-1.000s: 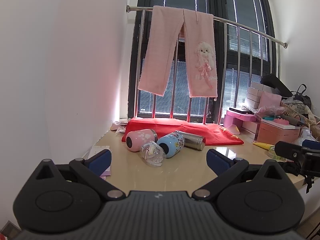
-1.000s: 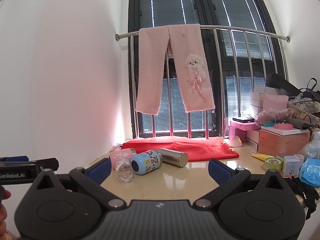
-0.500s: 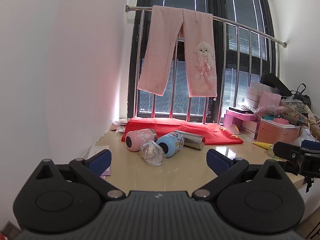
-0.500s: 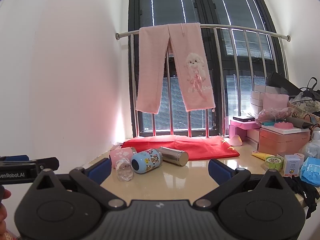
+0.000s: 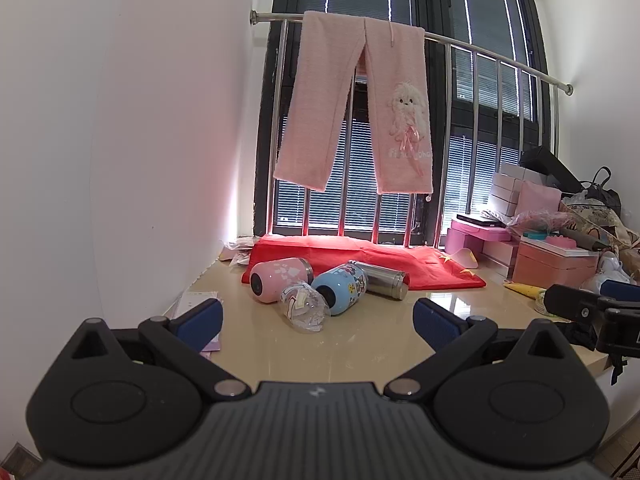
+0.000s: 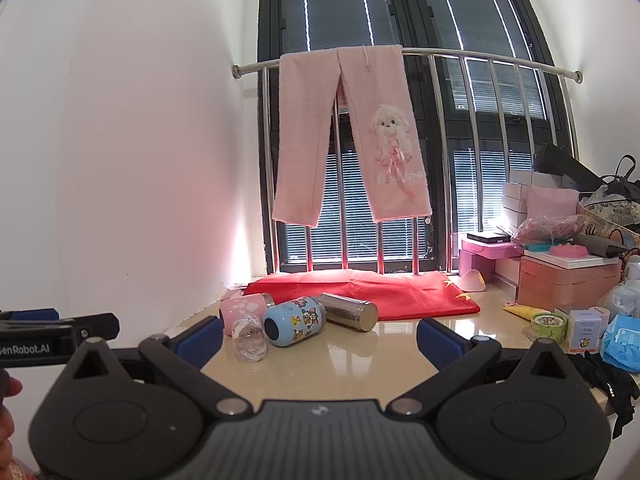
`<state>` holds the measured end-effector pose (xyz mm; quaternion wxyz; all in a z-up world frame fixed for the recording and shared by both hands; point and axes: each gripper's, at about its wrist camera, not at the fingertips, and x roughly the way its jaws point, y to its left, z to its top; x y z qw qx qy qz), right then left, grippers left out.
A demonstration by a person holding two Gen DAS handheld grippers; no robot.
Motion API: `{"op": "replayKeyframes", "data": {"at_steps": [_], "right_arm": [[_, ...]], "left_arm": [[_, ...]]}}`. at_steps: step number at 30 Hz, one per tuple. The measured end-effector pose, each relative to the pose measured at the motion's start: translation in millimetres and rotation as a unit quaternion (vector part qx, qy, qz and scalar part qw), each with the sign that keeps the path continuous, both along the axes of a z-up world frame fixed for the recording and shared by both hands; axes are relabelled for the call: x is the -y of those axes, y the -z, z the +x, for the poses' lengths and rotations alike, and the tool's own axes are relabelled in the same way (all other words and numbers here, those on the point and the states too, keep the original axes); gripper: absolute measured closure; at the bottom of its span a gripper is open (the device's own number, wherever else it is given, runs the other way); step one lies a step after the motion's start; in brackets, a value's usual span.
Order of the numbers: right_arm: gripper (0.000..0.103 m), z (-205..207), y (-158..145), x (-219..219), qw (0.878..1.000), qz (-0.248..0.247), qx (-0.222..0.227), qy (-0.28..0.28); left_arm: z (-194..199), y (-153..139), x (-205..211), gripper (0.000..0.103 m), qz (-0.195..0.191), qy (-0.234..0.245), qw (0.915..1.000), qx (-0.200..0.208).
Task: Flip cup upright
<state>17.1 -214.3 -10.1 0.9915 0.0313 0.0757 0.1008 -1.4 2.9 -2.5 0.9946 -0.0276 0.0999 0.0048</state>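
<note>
Several cups lie on their sides on the beige counter point(image 5: 360, 344): a pink cup point(image 5: 276, 280) point(image 6: 242, 310), a clear plastic cup point(image 5: 304, 307) point(image 6: 250, 343), a blue cartoon cup point(image 5: 342, 287) point(image 6: 294, 320) and a steel flask point(image 5: 382, 279) point(image 6: 350, 311). My left gripper point(image 5: 318, 320) is open and empty, held back from the cups near the counter's front edge. My right gripper point(image 6: 320, 334) is open and empty, also short of the cups. Each gripper shows at the edge of the other's view.
A red cloth point(image 5: 360, 256) lies behind the cups under a railing with pink trousers point(image 5: 360, 104). Pink boxes point(image 5: 552, 256), a tape roll point(image 6: 548, 326) and packets point(image 6: 622, 342) crowd the right side. A white wall point(image 5: 120, 160) stands at the left. Papers point(image 5: 196, 304) lie near it.
Both grippers have drifted very slightly; the cups have not moved. Both stay open.
</note>
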Motion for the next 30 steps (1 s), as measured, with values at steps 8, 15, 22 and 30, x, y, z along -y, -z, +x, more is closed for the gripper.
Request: {"op": "replayKeyframes", "data": {"at_steps": [8, 15, 22, 30], "right_arm": [[0.000, -0.1, 0.5, -0.1, 1.000, 0.000, 0.000, 0.000], [0.000, 0.2, 0.9, -0.4, 1.000, 0.000, 0.000, 0.000], [0.000, 0.0, 0.8, -0.3, 1.000, 0.000, 0.000, 0.000], [0.000, 1.9, 1.7, -1.0, 1.000, -0.001, 0.000, 0.000]], "left_arm": [[-0.2, 0.0, 1.1, 0.000, 0.000, 0.000, 1.0000, 0.000], [-0.2, 0.2, 0.9, 0.000, 0.000, 0.000, 1.0000, 0.000], [-0.1, 0.3, 0.7, 0.000, 0.000, 0.000, 1.0000, 0.000], [0.0, 0.4, 0.6, 0.000, 0.000, 0.000, 1.0000, 0.000]]}}
